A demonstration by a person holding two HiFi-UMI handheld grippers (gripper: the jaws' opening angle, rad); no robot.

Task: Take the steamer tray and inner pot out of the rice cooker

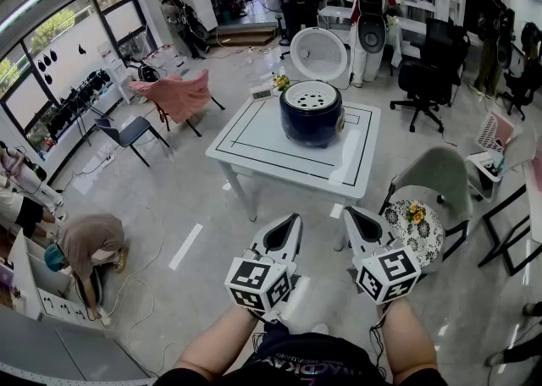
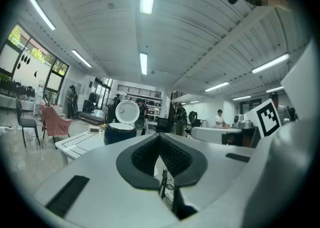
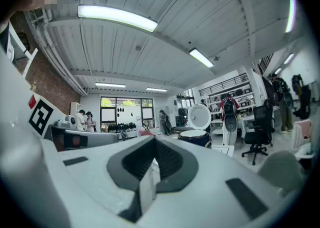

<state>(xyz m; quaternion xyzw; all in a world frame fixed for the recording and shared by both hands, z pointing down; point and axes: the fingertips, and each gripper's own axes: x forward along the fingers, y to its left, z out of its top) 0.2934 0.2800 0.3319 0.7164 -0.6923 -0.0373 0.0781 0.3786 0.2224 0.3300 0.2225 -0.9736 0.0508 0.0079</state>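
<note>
We stand well back from the white table (image 1: 254, 140), a gripper in each hand, held low in front of us, side by side and near each other. Our left gripper (image 1: 290, 225) has its jaws pressed together with nothing between them; in the left gripper view the two dark ribbed pads (image 2: 175, 158) meet along a thin seam. Our right gripper (image 1: 354, 220) is the same, jaws closed and empty, the pads touching in the right gripper view. Both point level toward the table.

The dark blue rice cooker (image 1: 311, 120) sits on the table, toward its far side, well apart from both grippers. Its round white lid (image 1: 318, 52) stands open, tilted up behind the body. The white steamer tray (image 1: 310, 95), dotted with holes, lies in the cooker's mouth. We cannot see the inner pot, since the tray covers the opening. Just left of the cooker on the table are a small bunch of flowers (image 1: 279, 81) and a small white box (image 1: 260, 91).

A chair draped in pink cloth (image 1: 179, 95) stands left of the table, a grey-green chair (image 1: 436, 174) right of it, and a person (image 1: 89, 242) crouches on the floor at our left
</note>
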